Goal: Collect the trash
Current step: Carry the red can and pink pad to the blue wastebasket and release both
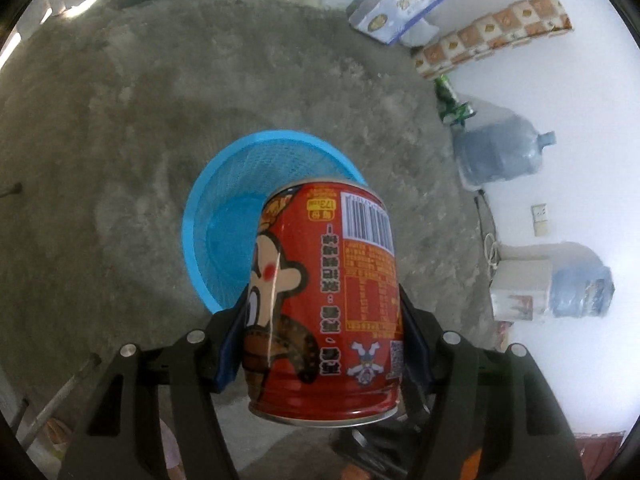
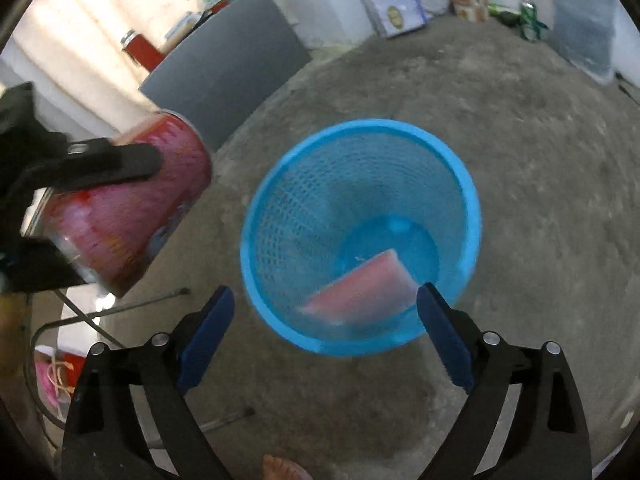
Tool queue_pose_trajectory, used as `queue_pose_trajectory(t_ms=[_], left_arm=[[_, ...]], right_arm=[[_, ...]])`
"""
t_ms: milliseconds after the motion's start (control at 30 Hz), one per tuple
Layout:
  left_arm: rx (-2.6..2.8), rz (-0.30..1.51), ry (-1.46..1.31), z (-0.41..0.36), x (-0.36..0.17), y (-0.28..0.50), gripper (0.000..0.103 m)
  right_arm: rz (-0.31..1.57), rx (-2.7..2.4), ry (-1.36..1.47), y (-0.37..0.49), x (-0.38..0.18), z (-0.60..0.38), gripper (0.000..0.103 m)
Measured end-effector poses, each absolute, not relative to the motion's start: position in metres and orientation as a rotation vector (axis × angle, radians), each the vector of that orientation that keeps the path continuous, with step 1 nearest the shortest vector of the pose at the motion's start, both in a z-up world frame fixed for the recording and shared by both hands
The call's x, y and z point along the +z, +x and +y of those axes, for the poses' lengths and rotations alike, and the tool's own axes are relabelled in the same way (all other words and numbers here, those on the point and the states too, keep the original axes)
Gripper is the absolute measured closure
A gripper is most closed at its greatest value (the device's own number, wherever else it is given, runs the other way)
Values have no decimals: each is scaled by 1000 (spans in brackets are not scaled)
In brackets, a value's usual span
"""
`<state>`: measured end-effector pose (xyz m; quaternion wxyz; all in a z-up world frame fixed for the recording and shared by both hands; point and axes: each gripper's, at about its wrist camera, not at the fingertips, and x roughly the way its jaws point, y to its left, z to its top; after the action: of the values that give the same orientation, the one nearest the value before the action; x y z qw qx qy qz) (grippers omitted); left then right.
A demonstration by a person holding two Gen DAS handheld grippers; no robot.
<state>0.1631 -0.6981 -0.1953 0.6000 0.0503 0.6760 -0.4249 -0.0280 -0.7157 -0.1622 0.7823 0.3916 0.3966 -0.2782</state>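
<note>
A red can (image 1: 324,304) is being gripped between the blue pads of the left gripper (image 1: 320,340), the jaws pressing on opposite sides of its body. The grip is being taken across the curved wall, probably so that the can slides out cleanly when the jaws part. In the left wrist view the can is being held above the near rim of the blue basket (image 1: 192,216), its far end overlapping the basket's mouth. Its long axis is being kept roughly along the fingers, pointing forward and down toward the basket, with the printed label upside down and the metal end nearest the camera. In the right wrist view the same can (image 2: 124,204) is being carried tilted, to the left of the basket (image 2: 464,184) and not yet over its opening.

The right gripper (image 2: 324,332) is being held above the basket's near rim with its jaws spread wide and nothing between them. A pink, flat item (image 2: 360,292) is lying inside the basket, leaning against the mesh wall. The release of the can appears to be what is being prepared.
</note>
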Motion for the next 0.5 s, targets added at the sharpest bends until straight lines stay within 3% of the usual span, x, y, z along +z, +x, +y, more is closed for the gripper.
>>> queue_pose_trajectory(t_ms=[167,267,500], left_arm=[[-924,1652,184,-718,-223,156,39],[-918,1696,172,-720,-224,152,34],[-998,1633,112,-705,-160,151,30]], right_arm=[[750,-645,956,-85,-156,-703,15],[725,-667,966,-102,-150,-698,15],[681,-688,932,-137,-120,-666,15]])
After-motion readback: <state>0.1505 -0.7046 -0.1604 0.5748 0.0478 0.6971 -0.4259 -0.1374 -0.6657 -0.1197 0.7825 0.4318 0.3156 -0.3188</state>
